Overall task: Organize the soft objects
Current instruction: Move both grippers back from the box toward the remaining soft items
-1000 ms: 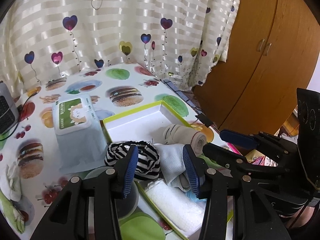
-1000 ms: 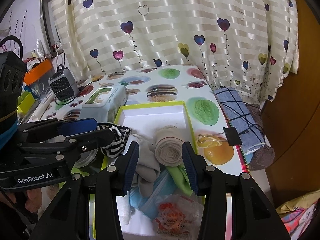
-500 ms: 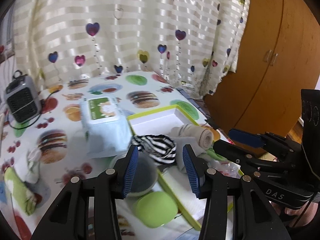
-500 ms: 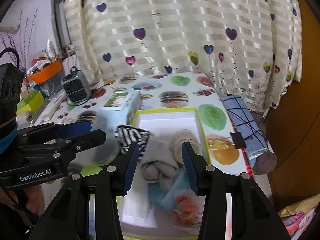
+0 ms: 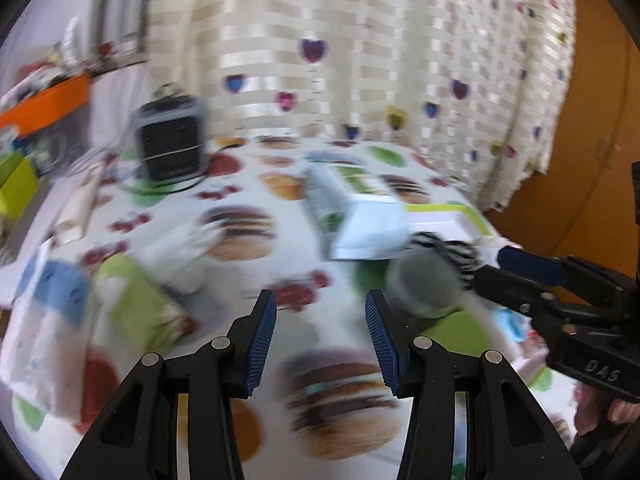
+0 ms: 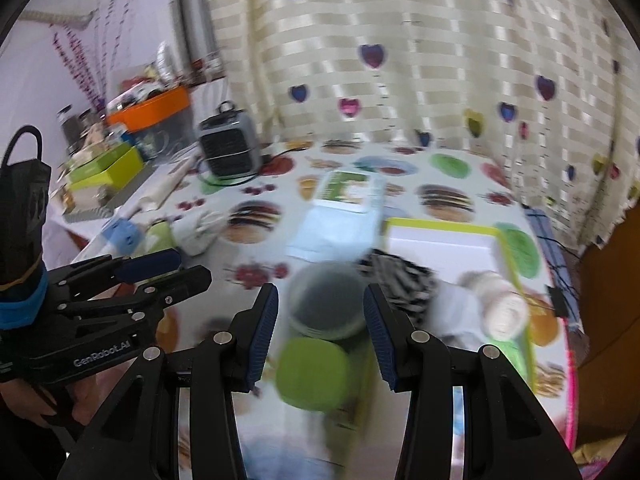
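Beige roll lengthwise, end-on toward camera.

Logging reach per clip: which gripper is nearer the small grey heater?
Left. The left gripper is out over the table facing the heater; the right gripper sits further back by the box.

curtain: cream striped, heart print | wardrobe: brown wood, right | wall: pale lilac, left

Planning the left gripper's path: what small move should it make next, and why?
Probably ease the open, empty left gripper forward-left toward the green cloth and white cloth lying loose on the tablecloth, outside the green-rimmed box. The blur hides exact shapes.
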